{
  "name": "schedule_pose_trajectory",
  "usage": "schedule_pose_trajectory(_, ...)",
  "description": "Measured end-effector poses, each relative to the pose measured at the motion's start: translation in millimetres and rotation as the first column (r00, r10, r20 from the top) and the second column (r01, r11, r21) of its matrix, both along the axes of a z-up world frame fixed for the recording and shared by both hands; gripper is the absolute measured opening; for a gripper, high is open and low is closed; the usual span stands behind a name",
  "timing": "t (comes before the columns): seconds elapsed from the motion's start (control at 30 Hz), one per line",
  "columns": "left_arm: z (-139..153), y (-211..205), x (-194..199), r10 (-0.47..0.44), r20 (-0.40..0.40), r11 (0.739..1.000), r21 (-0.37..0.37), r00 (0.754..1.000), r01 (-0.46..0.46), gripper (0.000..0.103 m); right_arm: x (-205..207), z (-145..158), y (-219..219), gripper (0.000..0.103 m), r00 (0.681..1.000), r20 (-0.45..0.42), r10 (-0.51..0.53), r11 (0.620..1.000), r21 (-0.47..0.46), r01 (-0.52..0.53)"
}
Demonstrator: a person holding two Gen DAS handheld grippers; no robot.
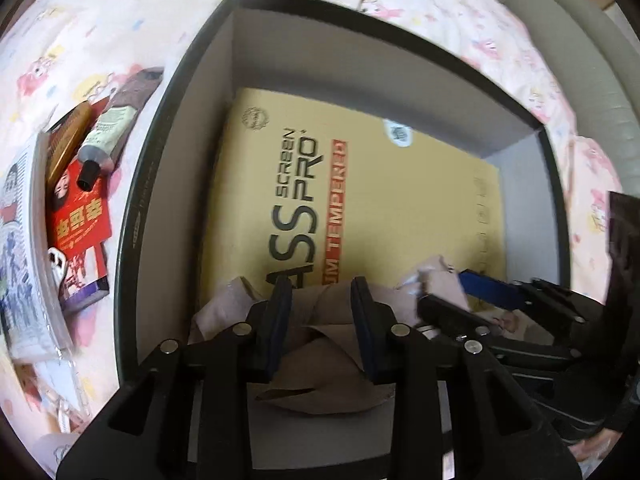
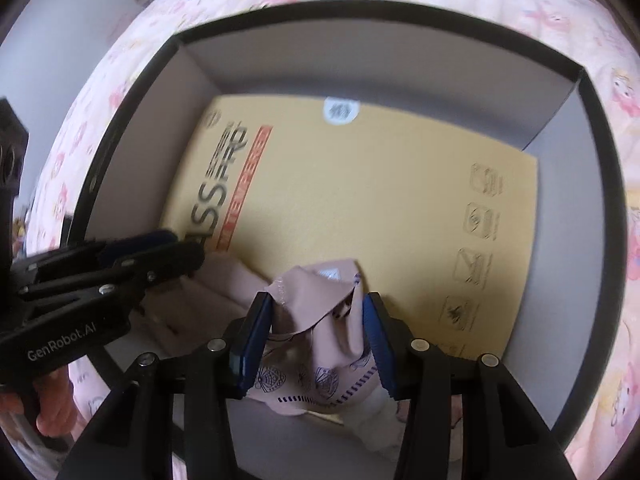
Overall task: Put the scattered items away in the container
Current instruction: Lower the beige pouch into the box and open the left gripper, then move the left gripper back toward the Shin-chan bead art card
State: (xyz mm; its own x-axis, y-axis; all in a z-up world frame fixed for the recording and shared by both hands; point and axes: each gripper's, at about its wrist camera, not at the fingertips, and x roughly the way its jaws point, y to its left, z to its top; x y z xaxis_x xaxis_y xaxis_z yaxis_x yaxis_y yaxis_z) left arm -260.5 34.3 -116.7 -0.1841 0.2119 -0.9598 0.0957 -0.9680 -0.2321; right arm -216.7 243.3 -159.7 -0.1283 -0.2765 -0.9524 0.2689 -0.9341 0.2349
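Observation:
A black box [image 1: 132, 220] [image 2: 100, 160] with grey inner walls stands on a pink patterned bedspread [image 1: 120, 20]. A flat yellow screen-protector package [image 1: 400, 208] [image 2: 380, 200] lies on the box floor. A pink printed cloth [image 1: 320, 352] [image 2: 320, 308] is bunched at the box's near side. My left gripper [image 1: 322, 292] [image 2: 188, 248] hovers just above the cloth, jaws apart, and its pads do not press it. My right gripper [image 2: 316, 304] [image 1: 444, 292] is shut on a raised fold of the cloth, inside the box.
Left of the box, on the bedspread, lie a tube with a black cap [image 1: 104, 140], a red booklet [image 1: 78, 216], a gold-brown item [image 1: 66, 140] and a magazine in plastic [image 1: 20, 260]. Grey padded furniture [image 1: 580, 40] borders the far right. A person's hand [image 2: 52, 408] holds the left gripper.

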Motion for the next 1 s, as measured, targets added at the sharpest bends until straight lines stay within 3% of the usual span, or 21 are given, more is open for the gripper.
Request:
schedule_pose_trajectory(0.07,-8,5,-1,0.003,0.038,1.000,-0.012,0.999,-0.002,0.034,-3,-4,2,0.043,1.000,0.019,-0.007,1.000,0.005,0.007)
schedule_pose_trajectory(0.17,-7,9,2,-0.004,0.033,0.999,-0.032,0.999,0.005,0.034,-2,-8,3,0.043,0.999,0.054,0.001,1.000,0.011,-0.002)
schedule_pose_trajectory(0.4,-2,8,18,-0.029,0.053,1.000,0.007,0.998,0.029,0.040,17,-5,-2,0.044,0.996,0.069,0.052,0.999,0.004,-0.053)
schedule_pose_trajectory(0.5,8,6,27,-0.009,0.006,0.999,0.040,1.000,0.009,0.040,25,6,-1,0.043,0.999,0.009,0.032,0.999,0.033,-0.032)
schedule_pose_trajectory(0.6,38,7,43,-0.006,-0.114,0.999,0.033,0.993,0.010,0.040,37,35,1,0.043,0.991,-0.137,-0.002,0.996,0.092,0.015)
schedule_pose_trajectory(0.7,55,12,67,-0.021,-0.217,0.999,0.028,0.976,0.028,0.040,53,66,10,0.043,0.964,-0.258,-0.057,0.995,0.059,0.075)
schedule_pose_trajectory(0.83,77,11,102,-0.047,-0.314,0.999,0.011,0.948,0.053,0.045,84,90,31,0.043,0.935,-0.323,-0.145,0.989,-0.008,0.151)
schedule_pose_trajectory(1.0,89,22,134,-0.068,-0.379,0.997,-0.001,0.923,0.073,0.044,106,120,14,0.043,0.913,-0.345,-0.218,0.975,-0.039,0.218)
